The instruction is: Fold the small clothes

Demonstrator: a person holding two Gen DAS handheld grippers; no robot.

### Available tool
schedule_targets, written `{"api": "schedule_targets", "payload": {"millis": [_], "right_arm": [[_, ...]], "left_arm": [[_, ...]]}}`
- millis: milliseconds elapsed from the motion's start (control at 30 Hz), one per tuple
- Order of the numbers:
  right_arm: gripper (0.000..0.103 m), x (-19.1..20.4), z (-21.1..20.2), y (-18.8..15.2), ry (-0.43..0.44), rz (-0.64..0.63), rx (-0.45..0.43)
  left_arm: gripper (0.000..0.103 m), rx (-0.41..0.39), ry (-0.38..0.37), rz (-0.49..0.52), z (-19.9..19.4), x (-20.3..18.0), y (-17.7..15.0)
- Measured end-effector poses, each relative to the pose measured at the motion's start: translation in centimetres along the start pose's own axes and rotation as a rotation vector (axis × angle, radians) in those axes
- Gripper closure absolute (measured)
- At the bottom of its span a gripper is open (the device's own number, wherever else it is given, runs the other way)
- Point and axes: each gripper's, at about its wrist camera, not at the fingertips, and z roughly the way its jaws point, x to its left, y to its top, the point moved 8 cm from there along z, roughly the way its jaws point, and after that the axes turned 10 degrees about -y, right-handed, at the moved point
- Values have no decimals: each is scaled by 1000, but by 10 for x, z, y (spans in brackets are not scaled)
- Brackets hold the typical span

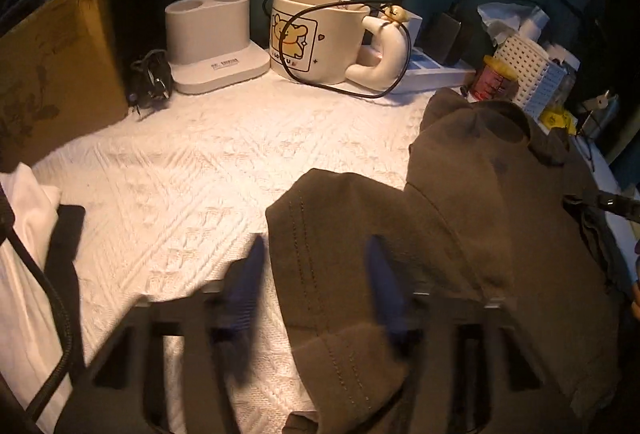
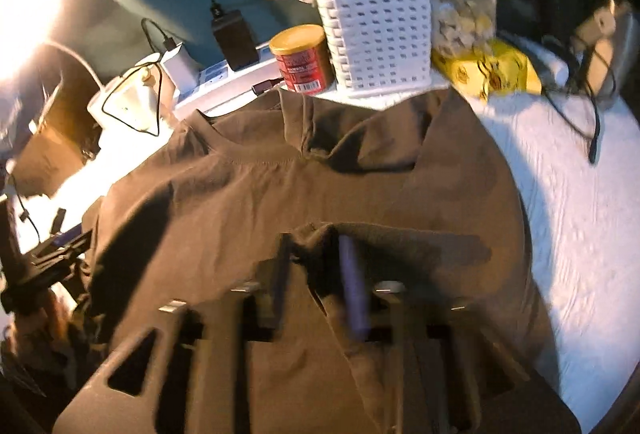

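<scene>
Shirt (image 1: pixel 460 234), brown, lies on the white quilted cover (image 1: pixel 180 173) of the bench, bunched toward the right side of the left wrist view, with one stitched hem edge folded over near the middle. The left gripper (image 1: pixel 316 298) hangs over that hem edge. Its jaws stand partly spread, with the hem passing between them; blur prevents confirming whether the pads press the cloth. A mug (image 1: pixel 316 41), a white lamp base (image 1: pixel 216 45) and a loose black cable (image 1: pixel 360 33) stand at the far edge, well apart from the shirt.

In the right wrist view, the shirt (image 2: pixel 300 193) fills the centre, collar toward a white basket (image 2: pixel 380 29) and a red can (image 2: pixel 304 61). The right gripper (image 2: pixel 316 274) sits on a raised fold of cloth. Its jaws are partly spread with the fold between them; a firm pinch cannot be confirmed.

Risk: a loose hold on either side would probably let the cloth slip during a lift, leaving an uneven fold. A wide sweep could drag the collar into the can or snag the cable.

Hidden: the shirt's near edge is cut off by both gripper bodies. The left part of the right wrist view is washed out by lamp glare.
</scene>
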Motion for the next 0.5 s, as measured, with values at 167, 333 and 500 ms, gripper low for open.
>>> {"api": "schedule_targets", "payload": {"millis": [167,333,500], "right_arm": [[46,-7,-13,-8,22,23,-18],[46,-17,-22,-17,13,30,-15],[46,-23,-32,-24,24,30,-24]], "left_arm": [[101,-18,8,-39,-12,7,-3],[103,-89,61,-102,-41,21,-7],[103,-150,86,-149,-67,32,-7]]}}
